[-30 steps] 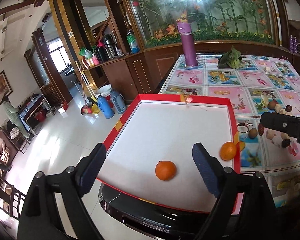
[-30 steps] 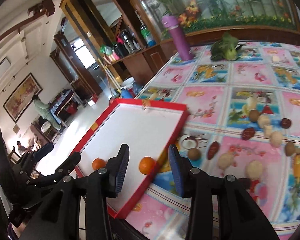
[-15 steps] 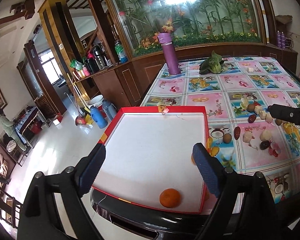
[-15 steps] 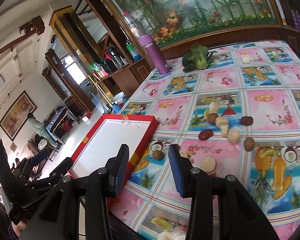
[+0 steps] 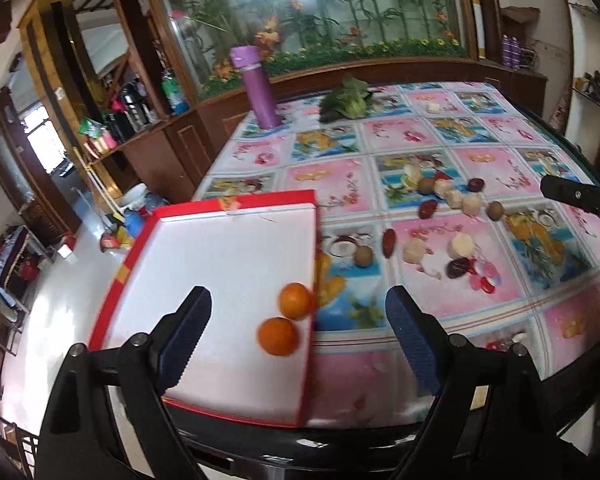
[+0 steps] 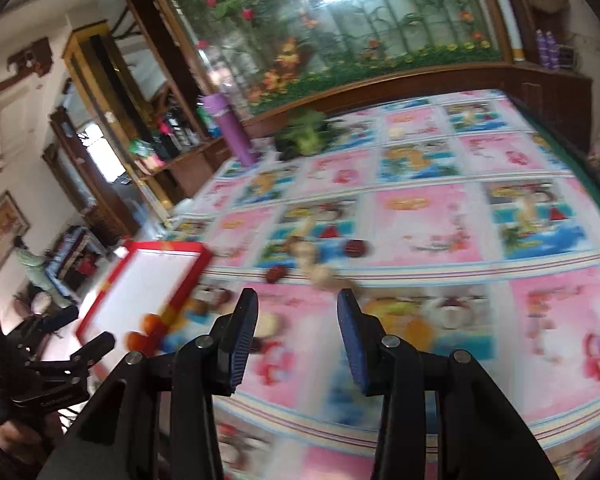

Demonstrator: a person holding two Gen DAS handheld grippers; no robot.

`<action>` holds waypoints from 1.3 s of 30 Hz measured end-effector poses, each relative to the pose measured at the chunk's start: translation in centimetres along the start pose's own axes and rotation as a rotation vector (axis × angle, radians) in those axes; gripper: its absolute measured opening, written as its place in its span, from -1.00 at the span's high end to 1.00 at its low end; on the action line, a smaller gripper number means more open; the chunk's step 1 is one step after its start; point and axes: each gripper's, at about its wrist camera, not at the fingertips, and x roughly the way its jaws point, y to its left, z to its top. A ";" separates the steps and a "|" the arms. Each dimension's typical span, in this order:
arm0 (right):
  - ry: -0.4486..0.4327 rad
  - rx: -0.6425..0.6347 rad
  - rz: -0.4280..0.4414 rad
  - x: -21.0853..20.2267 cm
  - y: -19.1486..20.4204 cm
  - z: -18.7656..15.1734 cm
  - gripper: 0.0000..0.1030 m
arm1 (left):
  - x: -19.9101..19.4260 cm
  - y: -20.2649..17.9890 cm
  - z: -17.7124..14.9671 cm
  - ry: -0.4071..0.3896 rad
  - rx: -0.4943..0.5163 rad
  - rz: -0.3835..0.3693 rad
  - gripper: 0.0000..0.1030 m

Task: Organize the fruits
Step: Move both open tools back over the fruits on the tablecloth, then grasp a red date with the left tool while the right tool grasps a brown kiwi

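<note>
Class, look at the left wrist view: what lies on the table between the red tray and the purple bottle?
Only bare patterned tablecloth. In the left wrist view, nothing sits between the red tray and the purple bottle.

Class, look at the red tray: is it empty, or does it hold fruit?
Not empty. The red tray holds two oranges near its right rim; the rest is bare.

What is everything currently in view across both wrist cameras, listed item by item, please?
oranges: two, orange, touching, at the tray's near right edge
tray: one, red rim, white floor, table's left side
small fruits: about a dozen, brown, dark red, cream, scattered right of tray
flask: one, purple, upright, far left of table
leafy vegetable: one, green, far side
tablecloth: one, pink and blue fruit print
left gripper: open, empty
right gripper: open, empty
</note>
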 end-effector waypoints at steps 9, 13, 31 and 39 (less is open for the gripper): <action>0.107 -0.063 -0.158 1.4 -3.9 -1.3 0.20 | 4.2 -6.5 0.1 0.119 0.084 -0.179 -0.73; 0.130 -0.101 -0.157 2.7 -3.6 -1.5 0.20 | 5.1 -7.1 0.5 0.133 0.104 -0.190 -0.73; 0.196 -0.154 -0.121 8.5 -0.9 1.0 0.21 | 9.0 -9.1 2.3 0.216 0.086 -0.375 -0.36; 0.251 -0.153 -0.115 10.6 -0.3 1.4 0.21 | 9.7 -9.3 2.6 0.216 0.089 -0.443 -0.07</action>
